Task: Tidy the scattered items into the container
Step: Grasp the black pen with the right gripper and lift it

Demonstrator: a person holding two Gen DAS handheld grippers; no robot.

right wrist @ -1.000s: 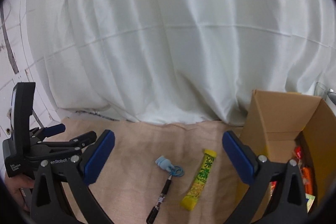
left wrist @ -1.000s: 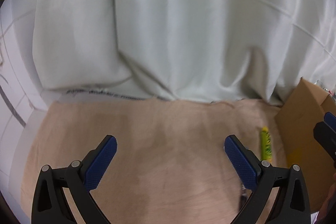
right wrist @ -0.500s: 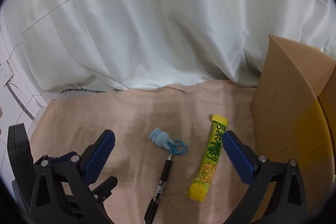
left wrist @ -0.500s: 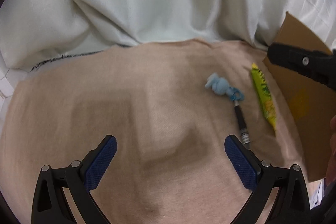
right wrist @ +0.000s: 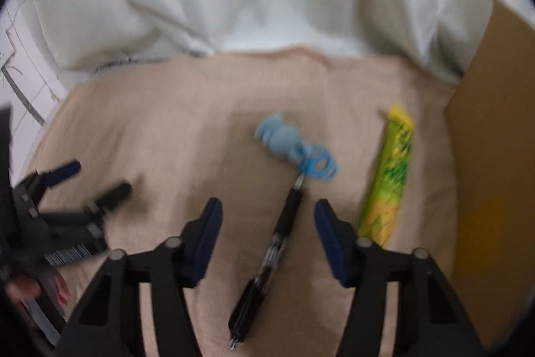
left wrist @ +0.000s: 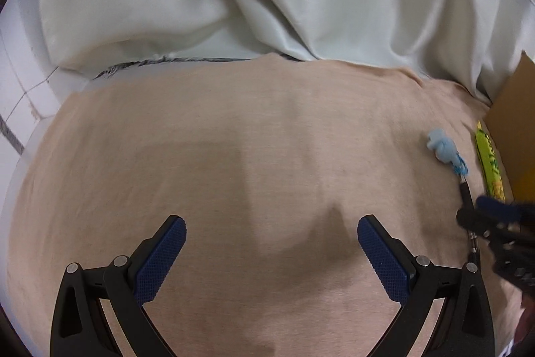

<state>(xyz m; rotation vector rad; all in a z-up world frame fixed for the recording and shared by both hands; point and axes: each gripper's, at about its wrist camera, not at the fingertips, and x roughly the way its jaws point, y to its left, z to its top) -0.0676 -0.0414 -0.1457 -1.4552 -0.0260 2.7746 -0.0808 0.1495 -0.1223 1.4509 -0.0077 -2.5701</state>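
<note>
On beige cloth, the right gripper (right wrist: 267, 233), jaws closing but not yet touching, straddles a black plastic ballpoint pen (right wrist: 267, 260); lifting it into the brown cardboard box (right wrist: 495, 156) likely follows, while the left gripper (left wrist: 271, 253) hangs wide open, empty.

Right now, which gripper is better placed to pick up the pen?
Right. The right gripper straddles the pen, jaws closing with the pen between them, pads not yet touching. The left gripper hangs open over bare cloth, the pen off to its right.
</note>
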